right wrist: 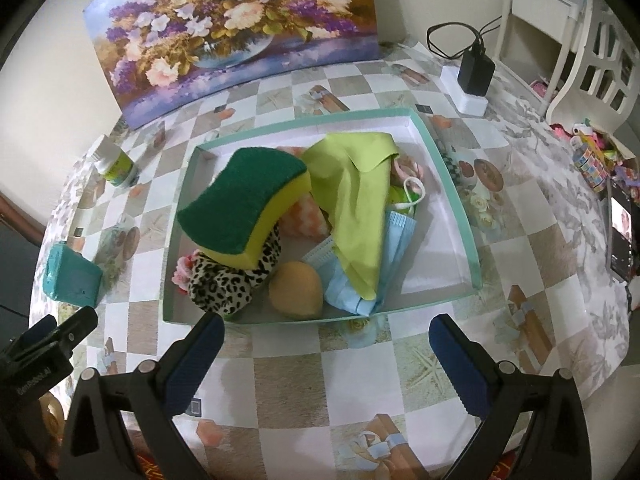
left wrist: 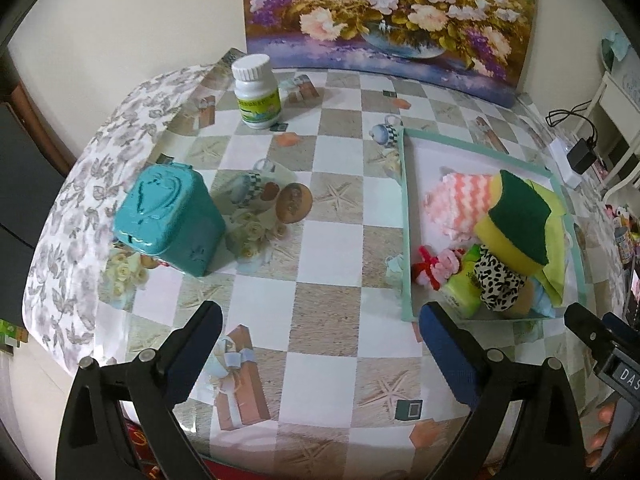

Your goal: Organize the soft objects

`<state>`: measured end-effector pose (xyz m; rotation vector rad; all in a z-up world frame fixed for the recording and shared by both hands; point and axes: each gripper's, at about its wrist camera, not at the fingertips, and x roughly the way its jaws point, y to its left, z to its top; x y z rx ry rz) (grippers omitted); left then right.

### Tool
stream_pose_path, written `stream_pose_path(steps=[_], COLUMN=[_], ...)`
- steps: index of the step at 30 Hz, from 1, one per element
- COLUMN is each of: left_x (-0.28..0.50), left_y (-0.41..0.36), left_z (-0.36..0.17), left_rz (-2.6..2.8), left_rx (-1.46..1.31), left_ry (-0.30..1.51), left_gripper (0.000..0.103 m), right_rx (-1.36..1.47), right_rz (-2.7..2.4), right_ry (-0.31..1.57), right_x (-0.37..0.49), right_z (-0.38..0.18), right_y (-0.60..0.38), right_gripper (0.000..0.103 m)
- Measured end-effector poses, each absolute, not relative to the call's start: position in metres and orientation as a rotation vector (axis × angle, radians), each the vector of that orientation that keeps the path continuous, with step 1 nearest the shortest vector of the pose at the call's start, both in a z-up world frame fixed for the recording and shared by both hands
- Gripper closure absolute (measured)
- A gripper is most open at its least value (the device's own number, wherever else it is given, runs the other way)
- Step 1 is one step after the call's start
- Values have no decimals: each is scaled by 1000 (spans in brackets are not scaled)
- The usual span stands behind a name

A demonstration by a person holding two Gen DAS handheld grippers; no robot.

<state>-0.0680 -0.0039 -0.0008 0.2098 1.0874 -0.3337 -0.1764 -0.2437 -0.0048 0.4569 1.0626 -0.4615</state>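
Both grippers hang over the table with nothing in them; the left gripper [left wrist: 320, 320] gapes wide, the right gripper [right wrist: 326, 330] likewise. The green-and-yellow sponge [right wrist: 244, 204] tops the soft pile in the teal tray [right wrist: 452, 188], beside the lime cloth [right wrist: 352, 200].

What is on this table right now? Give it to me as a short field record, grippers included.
surface: table under a checkered printed cloth
container: shallow teal-rimmed tray
tray contents: green and yellow sponge, lime cloth, blue face mask, leopard-print item, tan rounded sponge, pink and white knitted cloth
outside tray: teal tin, white pill bottle
backdrop: flower painting against the wall
left gripper: jaws wide apart, nothing between them
right gripper: jaws wide apart, nothing between them
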Motion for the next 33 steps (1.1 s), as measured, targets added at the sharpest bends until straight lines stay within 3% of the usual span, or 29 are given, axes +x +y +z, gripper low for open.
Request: stream_pose_path(steps=[33], left_x=[-64], left_y=[-9], left_z=[-5], left_rz=[-310], left_rx=[212], left_ry=[1124], left_gripper=[4], right_rx=[386], right_rz=[-437], right_ry=[1066], right_x=[-169], right_z=[0], right_y=[-235], right_gripper=[0])
